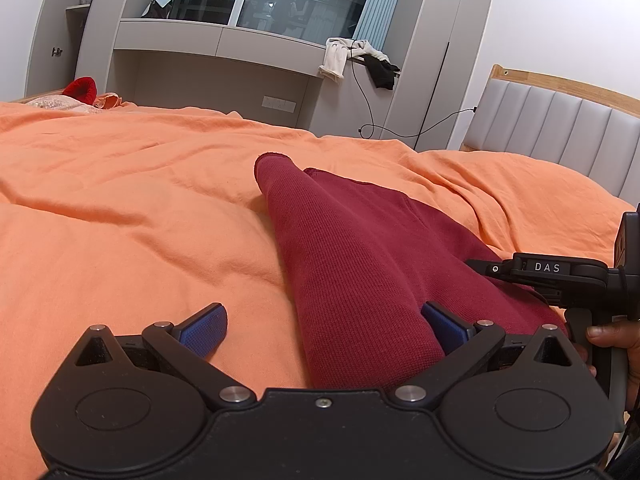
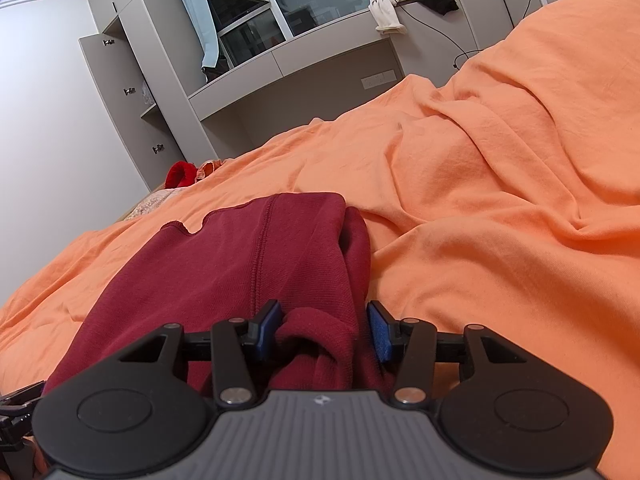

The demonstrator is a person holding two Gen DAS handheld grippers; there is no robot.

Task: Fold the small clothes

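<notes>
A dark red knit garment (image 1: 352,256) lies on the orange bedsheet (image 1: 132,208), one long part stretched away from me. My left gripper (image 1: 328,326) is open wide, its blue pads on either side of the garment's near end; the right pad (image 1: 442,326) touches the cloth. In the right wrist view the same garment (image 2: 240,256) lies flat with a seam down it. My right gripper (image 2: 326,328) is open, with a bunched fold of the garment between its blue pads (image 2: 378,332). The right gripper also shows in the left wrist view (image 1: 560,276), at the garment's right edge.
The orange sheet (image 2: 500,184) is wrinkled and rises toward a grey padded headboard (image 1: 560,132). A red cloth (image 1: 82,89) lies at the far bed edge. Grey cabinets, a window ledge with white and black clothes (image 1: 360,58) and a hanging cable stand behind the bed.
</notes>
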